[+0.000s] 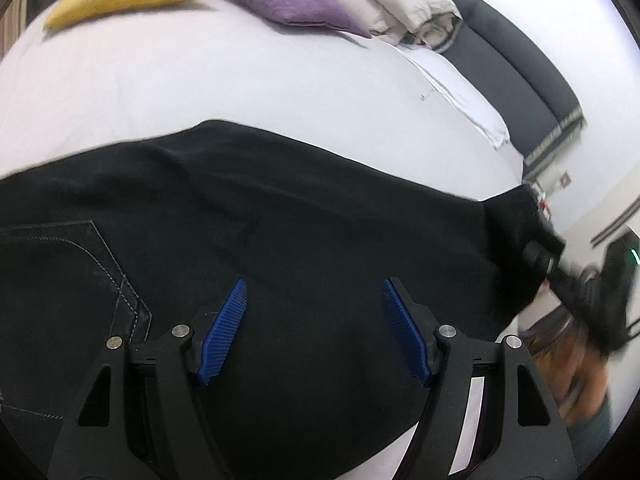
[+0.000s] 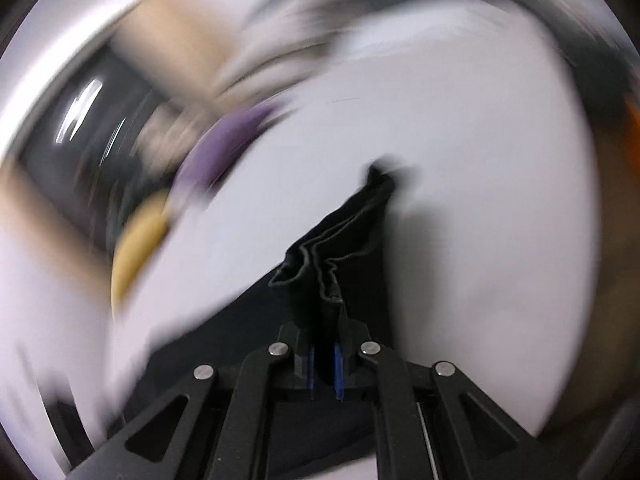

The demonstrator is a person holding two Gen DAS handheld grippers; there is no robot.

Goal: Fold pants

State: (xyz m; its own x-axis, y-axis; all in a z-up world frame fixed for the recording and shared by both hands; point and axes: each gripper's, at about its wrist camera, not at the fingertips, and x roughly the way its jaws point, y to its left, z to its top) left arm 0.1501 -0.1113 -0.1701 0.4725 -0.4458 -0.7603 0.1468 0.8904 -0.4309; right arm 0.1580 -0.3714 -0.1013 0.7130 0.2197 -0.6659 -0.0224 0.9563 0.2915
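Two tongs share the work. From the left wrist, black denim pants (image 1: 280, 220) lie spread across the near half of a white-sheeted bed (image 1: 240, 80); the left tongs (image 1: 314, 330) hover agape over them, gripping nothing, seemingly ready to pin a fold line. Bare sheet lies beyond, up to a purple cushion (image 1: 296, 0) at the far edge. From the right wrist, blurred, the right tongs (image 2: 325, 372) pinch a bunched hem, lifted clear for carrying over.

A bedroom: white-sheeted bed (image 1: 240, 80), cushions (image 1: 288, 0), folded duvet (image 1: 400, 4).
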